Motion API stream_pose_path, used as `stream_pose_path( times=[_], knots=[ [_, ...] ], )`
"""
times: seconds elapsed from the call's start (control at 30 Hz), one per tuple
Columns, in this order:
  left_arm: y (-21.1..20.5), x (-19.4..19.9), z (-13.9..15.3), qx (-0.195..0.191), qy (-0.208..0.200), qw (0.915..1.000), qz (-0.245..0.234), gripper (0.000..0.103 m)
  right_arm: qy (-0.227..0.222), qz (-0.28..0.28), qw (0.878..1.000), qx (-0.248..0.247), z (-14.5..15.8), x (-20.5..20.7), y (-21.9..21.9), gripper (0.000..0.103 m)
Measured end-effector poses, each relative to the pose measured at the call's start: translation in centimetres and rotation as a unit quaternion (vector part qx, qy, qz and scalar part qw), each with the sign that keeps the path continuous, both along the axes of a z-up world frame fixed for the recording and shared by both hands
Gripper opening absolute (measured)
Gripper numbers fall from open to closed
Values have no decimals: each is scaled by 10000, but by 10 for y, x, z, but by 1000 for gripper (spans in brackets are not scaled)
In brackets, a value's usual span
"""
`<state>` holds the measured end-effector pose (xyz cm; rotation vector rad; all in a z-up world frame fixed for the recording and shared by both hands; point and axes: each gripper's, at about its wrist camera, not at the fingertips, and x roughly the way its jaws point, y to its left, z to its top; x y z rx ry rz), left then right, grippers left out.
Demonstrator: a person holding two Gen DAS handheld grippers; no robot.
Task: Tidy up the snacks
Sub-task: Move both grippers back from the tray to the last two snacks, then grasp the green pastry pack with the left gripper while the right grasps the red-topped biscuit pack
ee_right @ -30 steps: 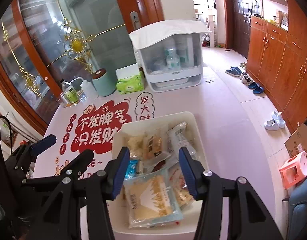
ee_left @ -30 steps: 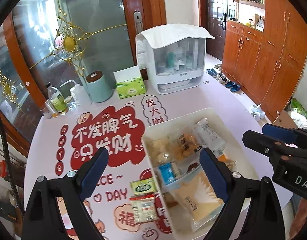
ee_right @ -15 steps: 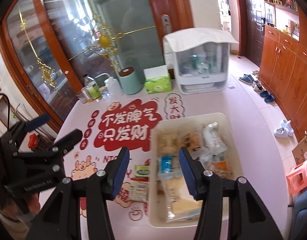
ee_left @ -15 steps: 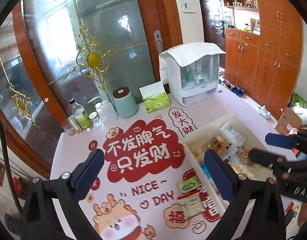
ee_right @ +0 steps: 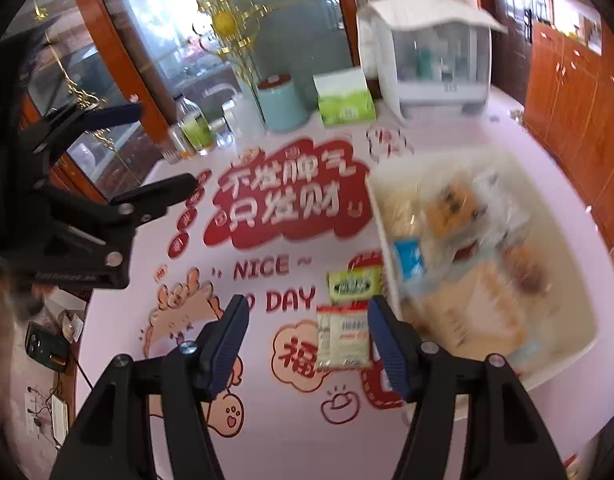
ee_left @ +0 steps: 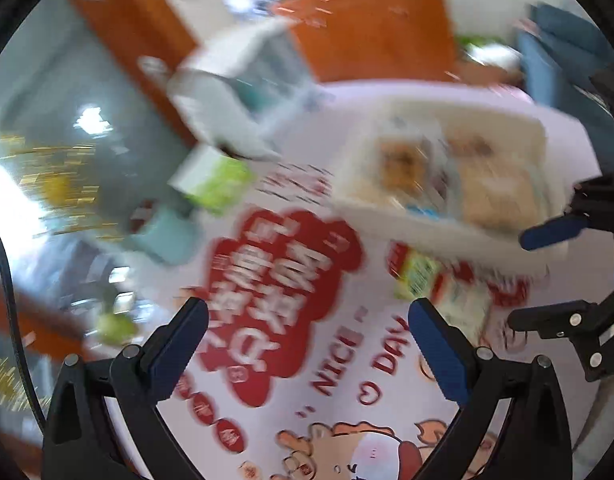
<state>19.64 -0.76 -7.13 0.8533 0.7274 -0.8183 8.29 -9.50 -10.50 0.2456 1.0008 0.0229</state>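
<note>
Pink and busy with red lettering, the tablecloth (ee_right: 267, 432) filled most of both views, with a glass door and wooden cabinets behind it. Along the upper middle of the right wrist view stood a teal canister (ee_right: 281, 104), a tissue box (ee_right: 345, 98) and a white cabinet (ee_right: 431, 54).

Most of the sorting looked done. At the right of that frame the white bin (ee_right: 579, 344) already held a heap of packets, too blurred to count. Two were left on the cloth just beside the bin's left wall: a green packet (ee_right: 353, 286) and, just below it, a white packet (ee_right: 343, 338).

The right gripper (ee_right: 307, 344) hung at the bottom centre, its jaws opening and gripping nothing; the white packet showed in the gap between the blue pads, but I could not tell whether it was yet within their reach. The left gripper (ee_left: 309, 354), in its own smeared view, stood wide open and empty over the lettering, the two stray packets showing at the right, above its right pad.

What remained, I judged, was to lift those two packets into the bin.
</note>
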Motion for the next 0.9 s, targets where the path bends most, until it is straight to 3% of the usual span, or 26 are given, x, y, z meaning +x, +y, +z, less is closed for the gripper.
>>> stream_pose_path(
  times=[0.23, 0.47, 0.73, 0.8, 0.9],
  knots=[
    [-37, 8, -88, 295, 774, 9906, -1089, 100, 386, -381, 9984, -150, -85, -3, 15, 61],
    [-69, 24, -129, 230, 1323, 9823, -1304, 99, 247, -703, 9924, -977, -117, 8, 30, 61],
    [-89, 43, -155, 308, 1712, 9766, -1261, 99, 316, -850, 9927, -792, -138, 16, 21, 56],
    [-92, 44, -161, 368, 1785, 9748, -1289, 96, 296, -828, 9929, -800, -136, 11, 20, 49],
    [-96, 45, -169, 463, 1924, 9711, -1334, 86, 381, -874, 9924, -772, -133, 4, 19, 47]
  ],
)
